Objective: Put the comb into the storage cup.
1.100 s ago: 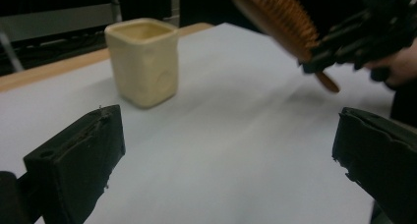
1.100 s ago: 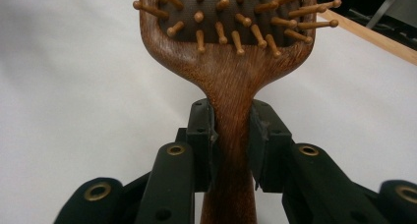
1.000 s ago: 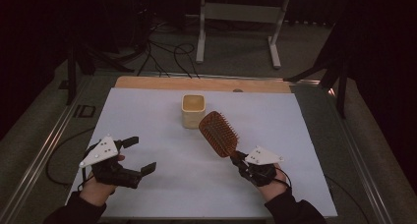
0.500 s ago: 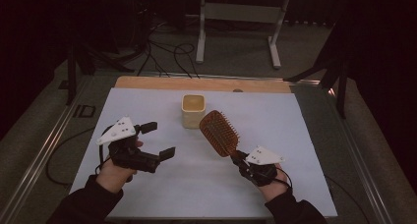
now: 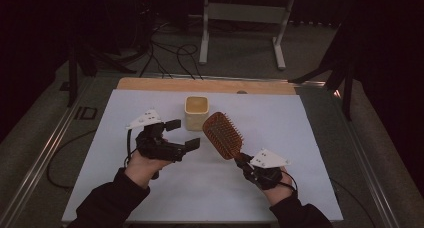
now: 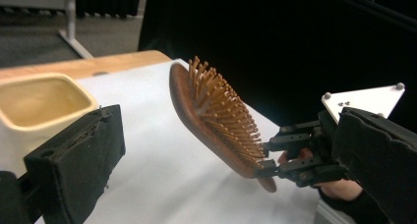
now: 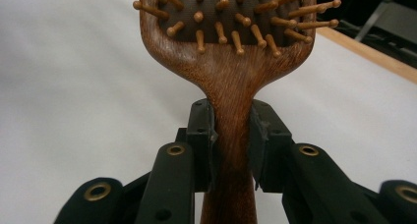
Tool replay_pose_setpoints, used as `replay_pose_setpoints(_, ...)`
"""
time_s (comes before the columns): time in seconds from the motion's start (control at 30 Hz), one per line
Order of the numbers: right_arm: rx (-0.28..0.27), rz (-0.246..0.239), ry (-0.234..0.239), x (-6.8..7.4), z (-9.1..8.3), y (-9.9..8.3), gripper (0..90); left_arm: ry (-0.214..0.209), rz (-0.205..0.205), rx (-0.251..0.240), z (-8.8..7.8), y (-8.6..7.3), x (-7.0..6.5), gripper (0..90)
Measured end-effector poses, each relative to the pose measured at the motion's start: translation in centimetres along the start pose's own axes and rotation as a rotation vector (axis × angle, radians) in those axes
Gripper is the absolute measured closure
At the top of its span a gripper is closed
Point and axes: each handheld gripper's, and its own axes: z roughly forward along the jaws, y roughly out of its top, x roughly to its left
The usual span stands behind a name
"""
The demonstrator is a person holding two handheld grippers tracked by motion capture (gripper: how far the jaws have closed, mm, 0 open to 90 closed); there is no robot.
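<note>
A wooden paddle hairbrush with wooden pins is held tilted above the white table top. My right gripper is shut on its handle, with a jaw pressed on each side of the neck. My left gripper hovers open just left of the brush head and in front of a cream square cup. In the left gripper view the brush lies ahead between the wide-apart pads, untouched, with the cup at left and the right gripper behind the brush.
A wooden strip borders the table's far side. Beyond it on the floor stand a metal frame and loose cables. A metal rail runs along the table's left side.
My left gripper has moved from the table's front left toward the middle, up beside the cup and brush head. The right gripper and brush have barely shifted.
</note>
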Motion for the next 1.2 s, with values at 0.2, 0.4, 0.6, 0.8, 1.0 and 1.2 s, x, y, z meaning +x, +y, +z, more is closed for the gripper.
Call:
replay_pose_setpoints(0.2, -0.001, 0.003, 0.005, 0.0, 0.0, 0.0, 73.3, -0.025, -0.074, -0.007, 1.8, -0.2, 0.4, 0.1)
replay_pose_setpoints(0.4, 0.003, 0.002, 0.008, 0.0, 0.0, 0.0, 73.3, -0.029, -0.131, 0.002, 3.5, -0.5, 0.8, 0.1)
replay_pose_setpoints(0.6, 0.007, 0.002, 0.013, 0.1, 0.1, 0.0, 73.3, -0.032, -0.184, 0.016, 5.3, -1.4, 1.2, 0.2)
replay_pose_setpoints(0.8, 0.011, -0.003, 0.02, 0.0, 0.1, 0.0, 73.3, -0.045, -0.228, 0.032, 6.9, -2.4, 1.6, 0.2)
replay_pose_setpoints(1.0, 0.014, -0.002, 0.021, 0.0, 0.2, 0.0, 73.3, -0.061, -0.257, 0.037, 8.2, -3.1, 1.8, 2.3)
replay_pose_setpoints(1.2, 0.021, -0.006, 0.021, 0.1, 0.3, 0.0, 73.3, -0.075, -0.277, 0.024, 8.8, -3.2, 2.0, 7.7)
